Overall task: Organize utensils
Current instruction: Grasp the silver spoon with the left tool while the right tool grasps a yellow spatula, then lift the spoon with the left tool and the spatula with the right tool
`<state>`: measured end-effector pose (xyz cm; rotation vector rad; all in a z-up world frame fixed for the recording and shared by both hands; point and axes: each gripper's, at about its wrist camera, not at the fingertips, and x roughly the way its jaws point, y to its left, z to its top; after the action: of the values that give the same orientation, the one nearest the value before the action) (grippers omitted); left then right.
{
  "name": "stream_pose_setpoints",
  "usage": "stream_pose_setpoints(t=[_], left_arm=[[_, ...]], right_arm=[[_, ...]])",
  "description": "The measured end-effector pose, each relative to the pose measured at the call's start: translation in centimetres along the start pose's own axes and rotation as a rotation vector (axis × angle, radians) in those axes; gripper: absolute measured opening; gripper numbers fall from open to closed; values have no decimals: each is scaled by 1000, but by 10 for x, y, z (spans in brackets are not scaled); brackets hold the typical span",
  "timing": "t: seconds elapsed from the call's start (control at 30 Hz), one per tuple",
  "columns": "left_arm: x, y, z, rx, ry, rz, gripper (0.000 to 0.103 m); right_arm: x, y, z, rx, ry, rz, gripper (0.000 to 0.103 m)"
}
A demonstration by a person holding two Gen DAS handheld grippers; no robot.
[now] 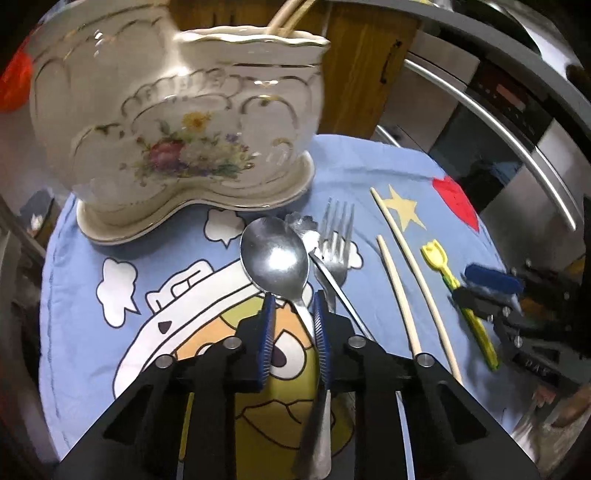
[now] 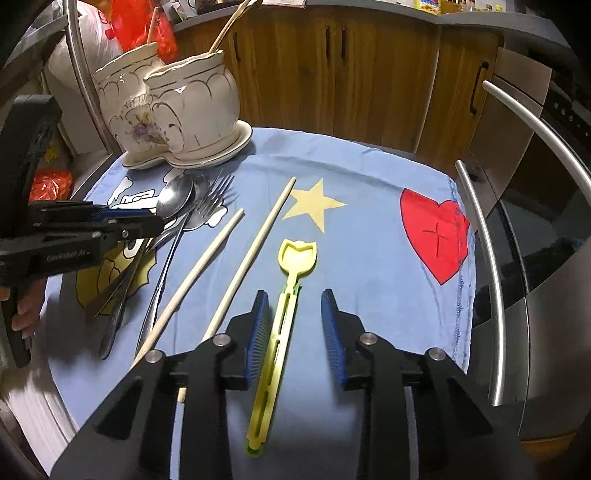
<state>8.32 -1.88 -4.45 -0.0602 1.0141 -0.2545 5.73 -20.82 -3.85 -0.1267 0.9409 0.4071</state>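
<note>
A steel spoon (image 1: 275, 254) lies on the blue cartoon cloth (image 1: 369, 177) beside a fork (image 1: 336, 240) and another thin steel handle. My left gripper (image 1: 293, 306) straddles the spoon's neck, which runs close to the right pad with a gap on the left; the pads do not press it. A yellow plastic utensil (image 2: 295, 254) lies between the pads of my right gripper (image 2: 294, 306), near the left pad, with room on the right. Two pale chopsticks (image 2: 207, 258) lie between the two groups. The flowered ceramic holder (image 1: 177, 122) stands behind, a few sticks in it.
Steel oven handles (image 2: 491, 280) curve along the cloth's right edge, with wooden cabinets (image 2: 332, 74) behind. A red bag (image 2: 147, 26) sits behind the holder. A person's hand (image 2: 26, 317) grips the left tool. The cloth's red heart (image 2: 432, 236) patch lies to the right.
</note>
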Motion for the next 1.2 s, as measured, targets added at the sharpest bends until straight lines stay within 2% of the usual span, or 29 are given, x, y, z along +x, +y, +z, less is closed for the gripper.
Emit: stream_pose_setpoints(t=[0.2, 0.37, 0.43, 0.5, 0.53, 0.63, 0.8, 0.93, 1.2], left_arm=[[3, -6, 1, 10, -5, 39, 20], [3, -3, 1, -3, -1, 26, 20], [4, -2, 3, -3, -5, 15, 19], [4, 1, 4, -14, -5, 1, 16], [4, 4, 4, -24, -4, -4, 13], [2, 10, 2, -38, -7, -20, 11], [-1, 8, -1, -12, -21, -5, 6], [-8, 13, -3, -21, -24, -24, 6], [-27, 13, -10, -12, -53, -50, 6]], right_arm=[[4, 2, 0, 1, 13, -3, 29], [9, 5, 3, -9, 11, -22, 29], [10, 5, 3, -10, 5, -27, 25], [11, 6, 4, -6, 4, -21, 11], [11, 6, 5, 0, 2, -13, 10], [11, 4, 6, 16, -8, -3, 10], [3, 4, 9, 30, -52, -1, 10], [-5, 6, 12, 30, -92, 10, 10], [-11, 15, 16, 17, -119, 31, 10]])
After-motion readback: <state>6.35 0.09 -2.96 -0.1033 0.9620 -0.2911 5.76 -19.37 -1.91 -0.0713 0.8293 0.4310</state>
